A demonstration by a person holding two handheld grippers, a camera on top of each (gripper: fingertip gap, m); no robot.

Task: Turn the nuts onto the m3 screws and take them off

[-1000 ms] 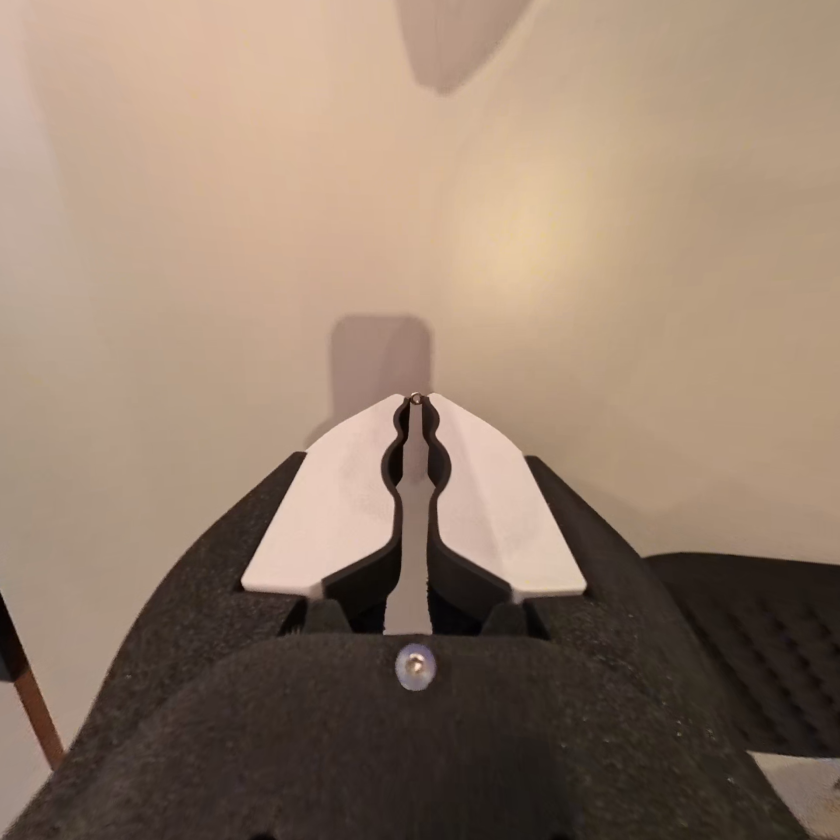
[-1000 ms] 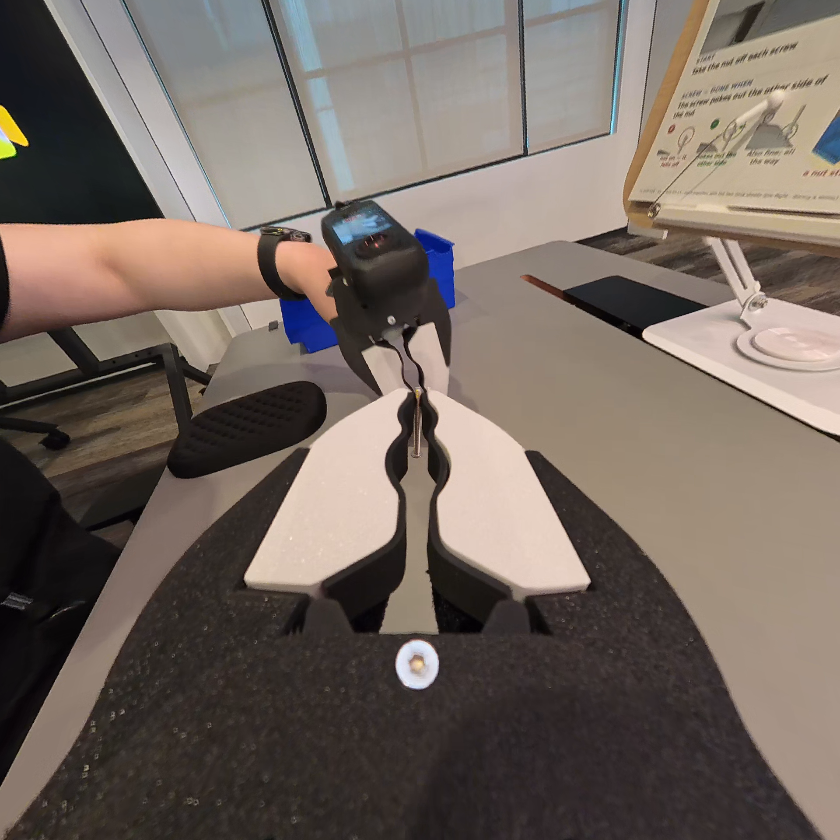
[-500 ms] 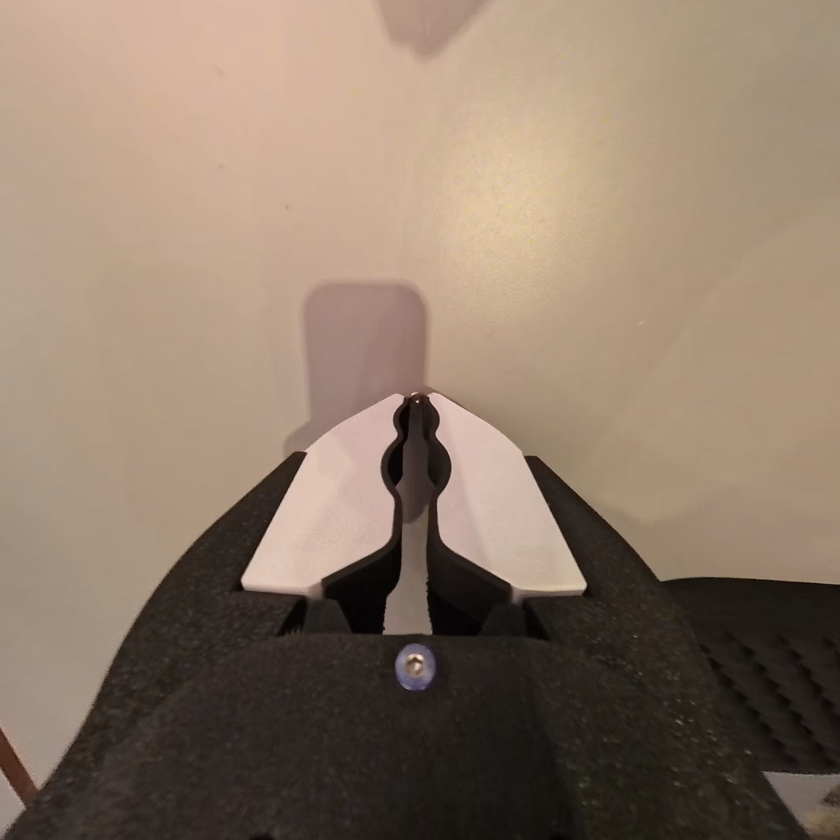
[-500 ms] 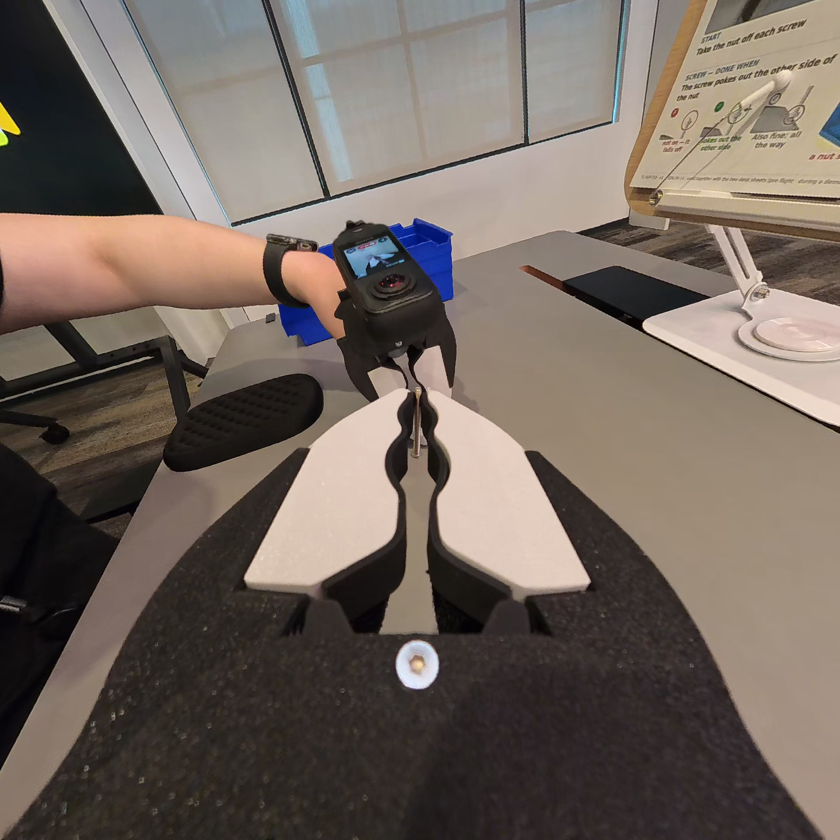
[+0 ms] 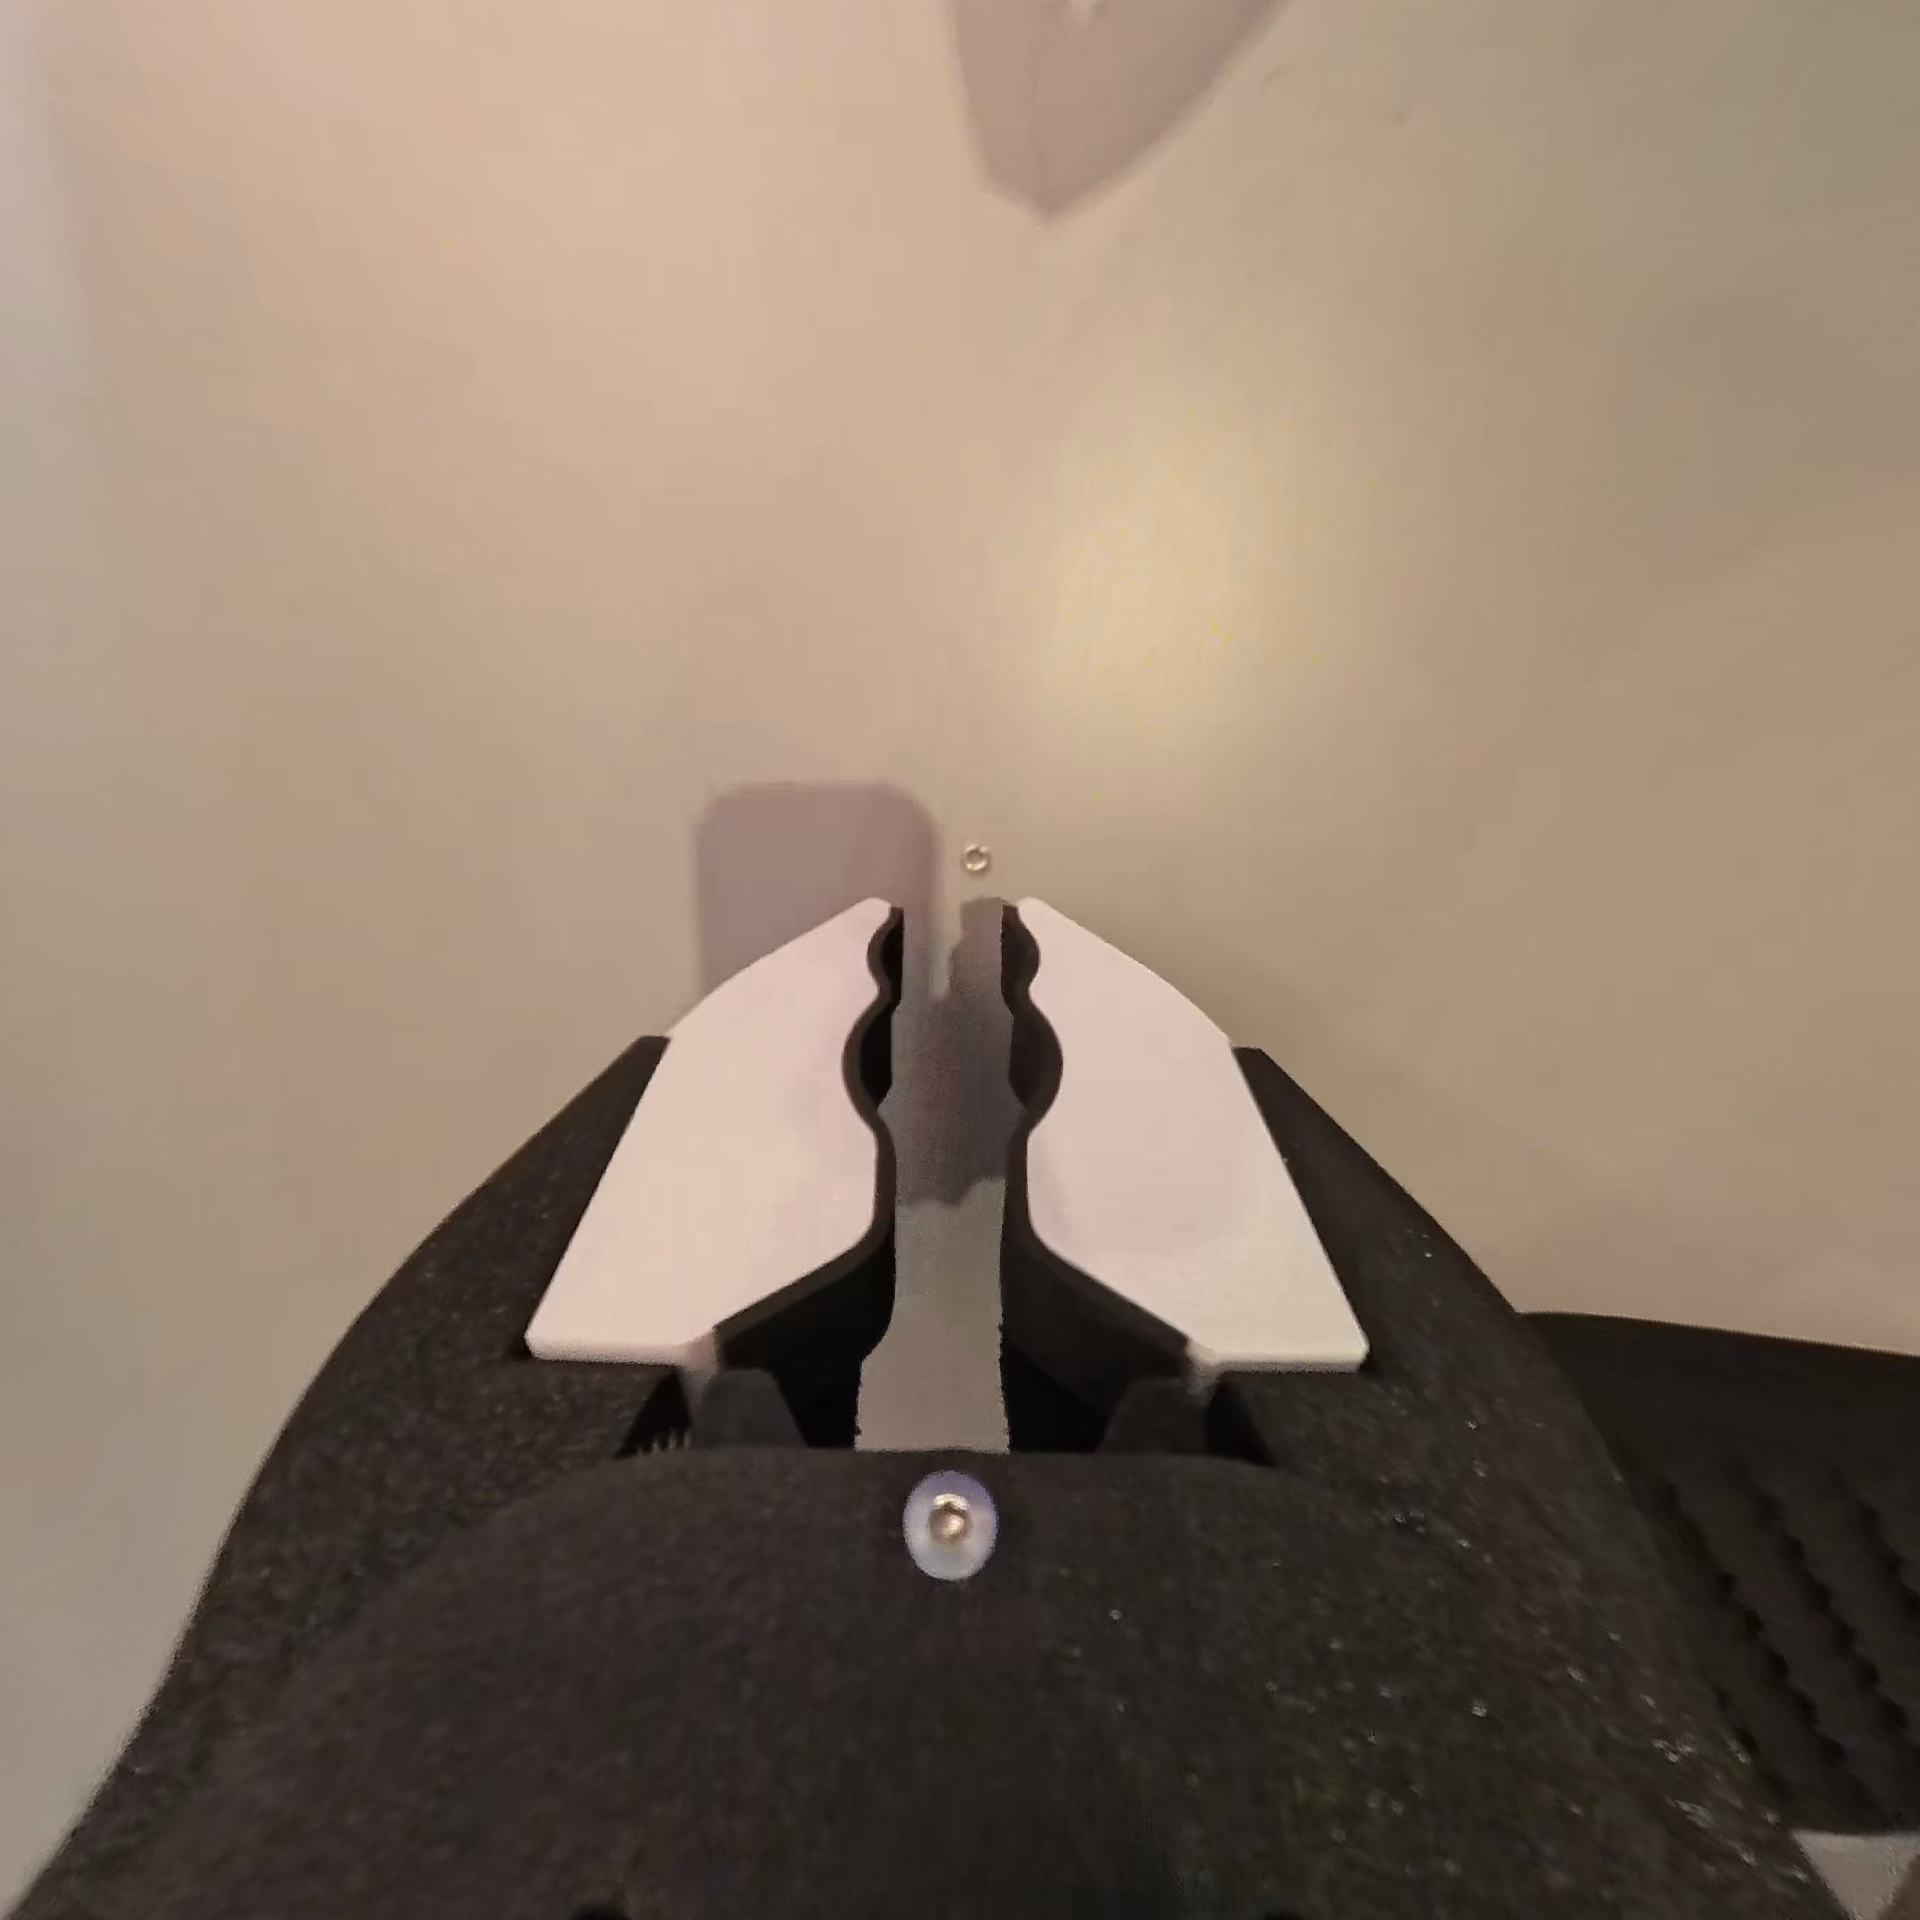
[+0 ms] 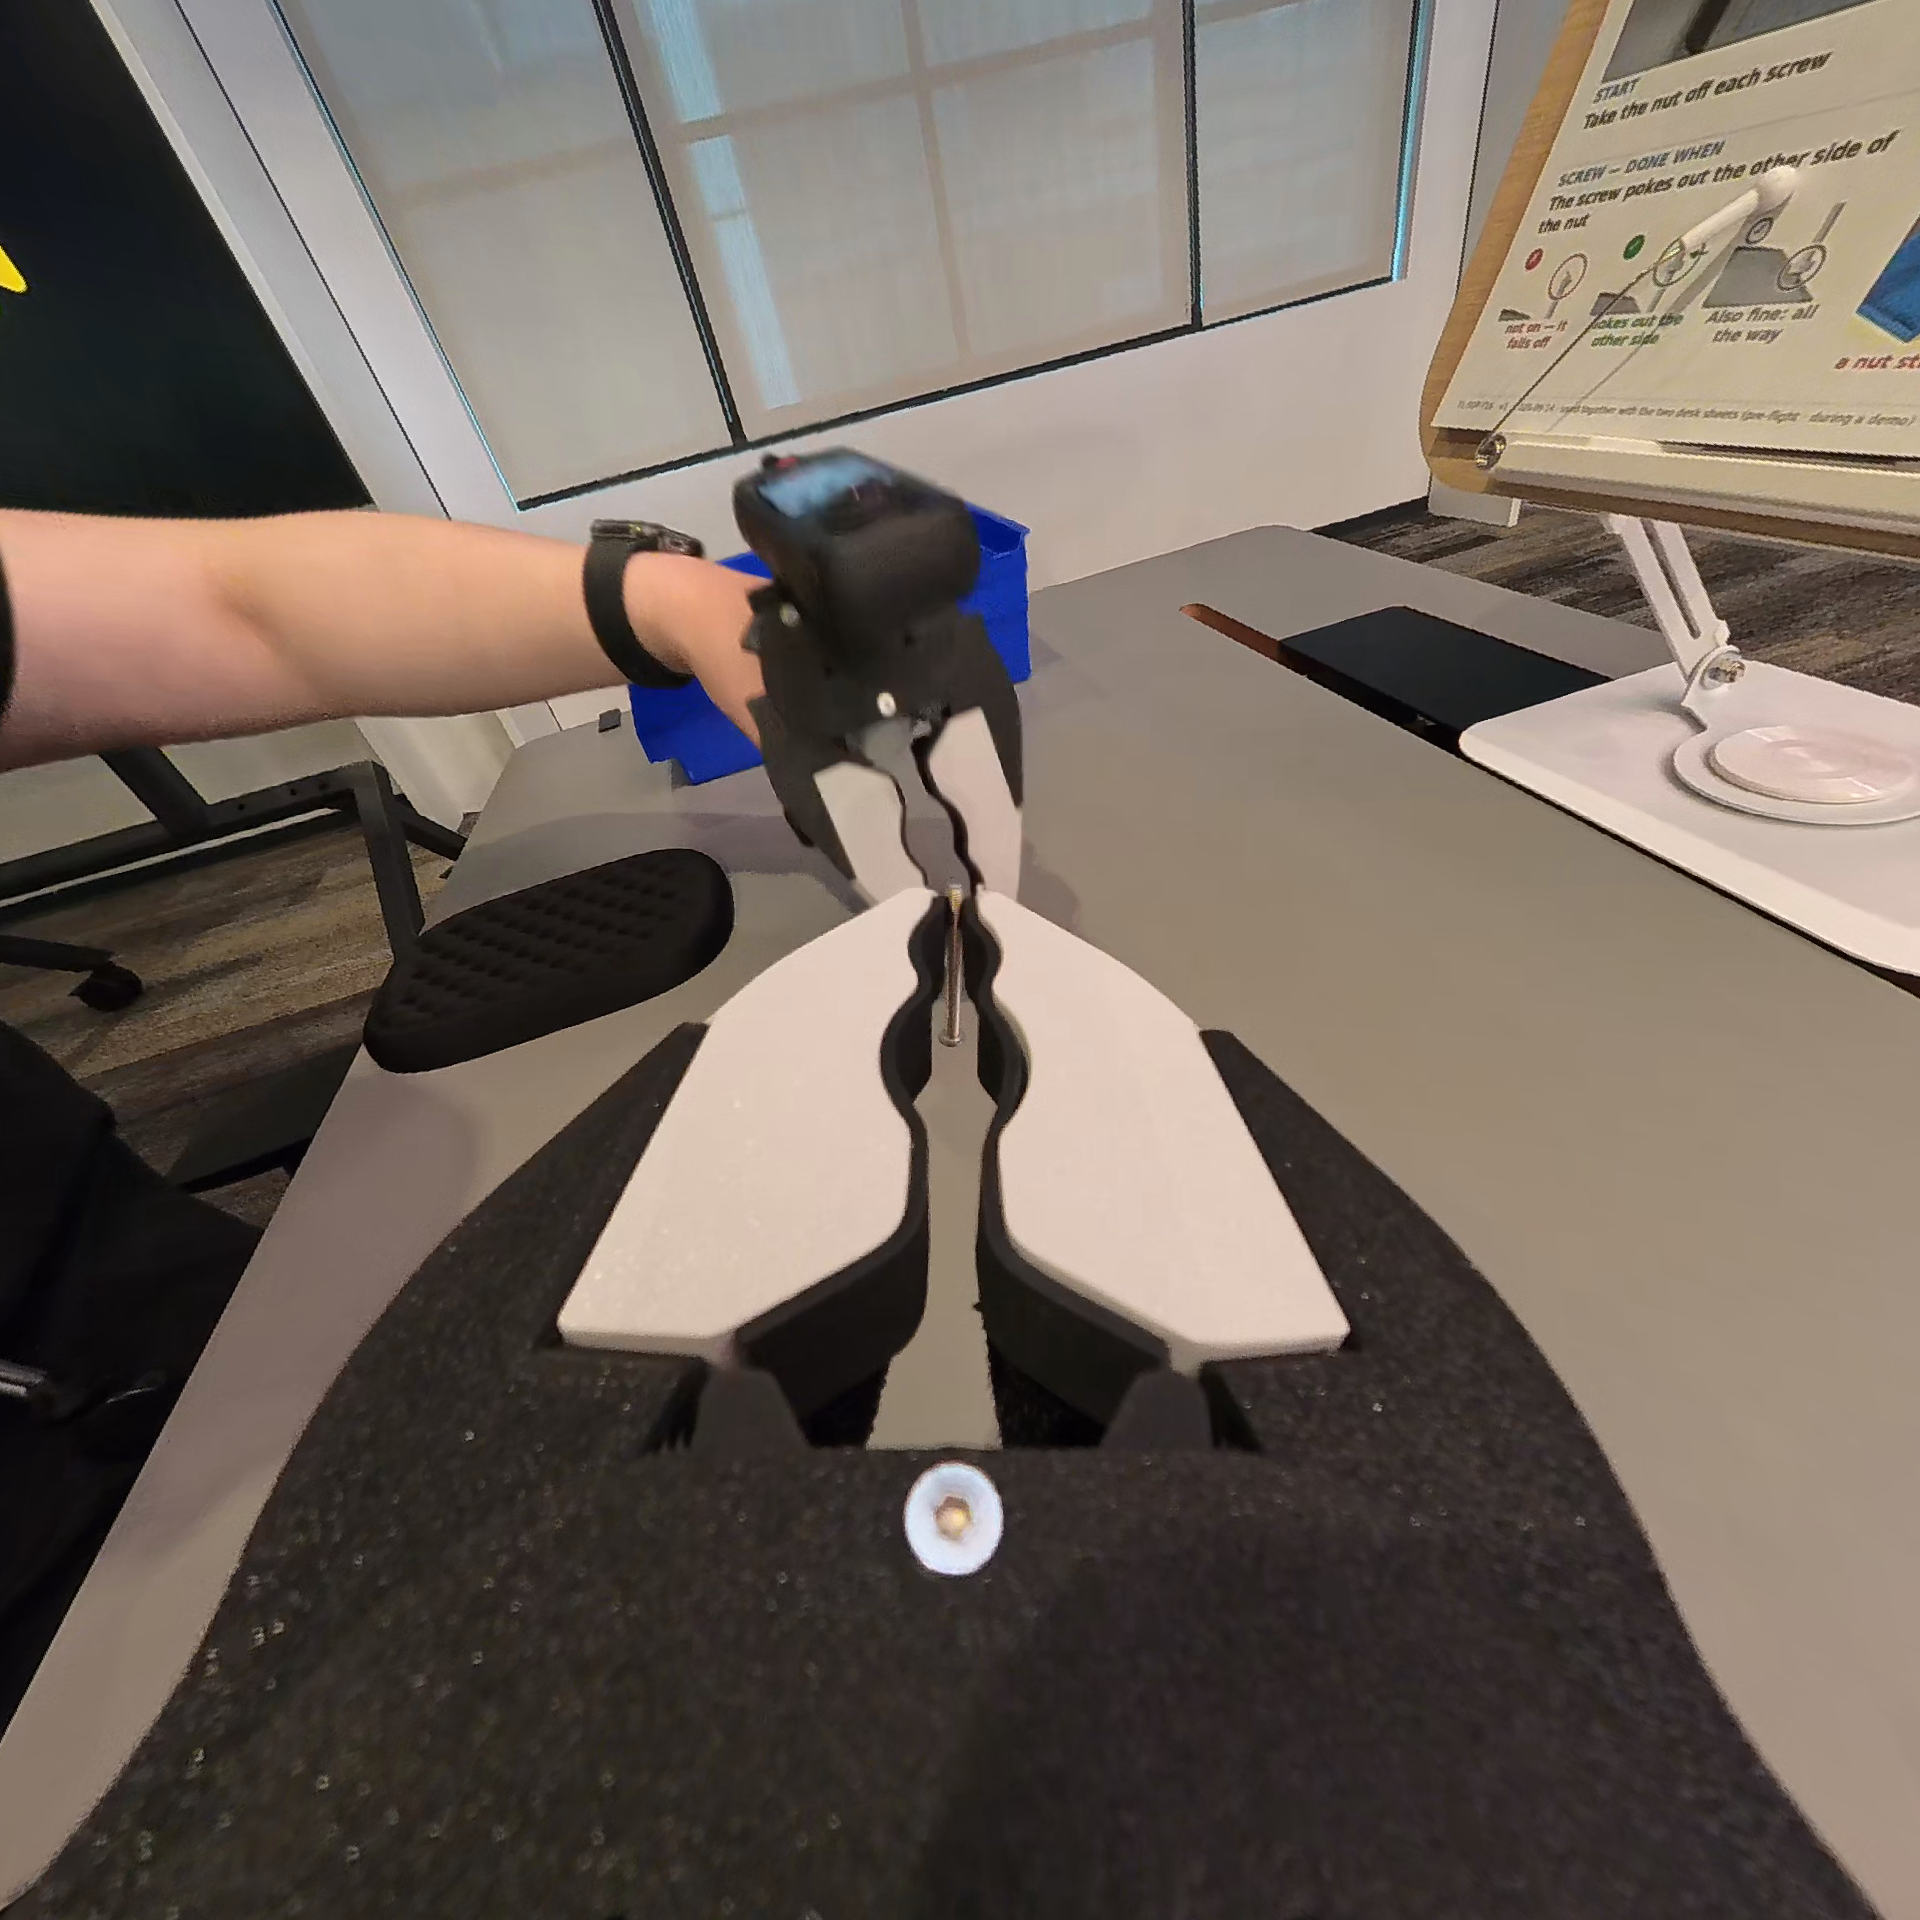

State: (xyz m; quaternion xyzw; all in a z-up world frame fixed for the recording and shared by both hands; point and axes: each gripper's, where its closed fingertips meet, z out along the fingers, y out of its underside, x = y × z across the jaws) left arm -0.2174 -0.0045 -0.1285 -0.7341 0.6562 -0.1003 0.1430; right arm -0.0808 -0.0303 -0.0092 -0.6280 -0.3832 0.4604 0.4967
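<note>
Two grippers: the left gripper (image 5: 951,909), jaws parted, has the nut (image 5: 975,857) lying just beyond its tips. The right gripper (image 6: 954,914) pinches the screw (image 6: 951,971).

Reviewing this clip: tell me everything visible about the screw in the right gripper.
The screw is a thin, silvery metal pin with a small round head at the end nearer the camera. It lies lengthwise along the gap between the white fingers of the right gripper, pinched near their tips, held above the grey table. Its far end pokes just past the tips. No nut shows on it; threads are too fine to see.
</note>
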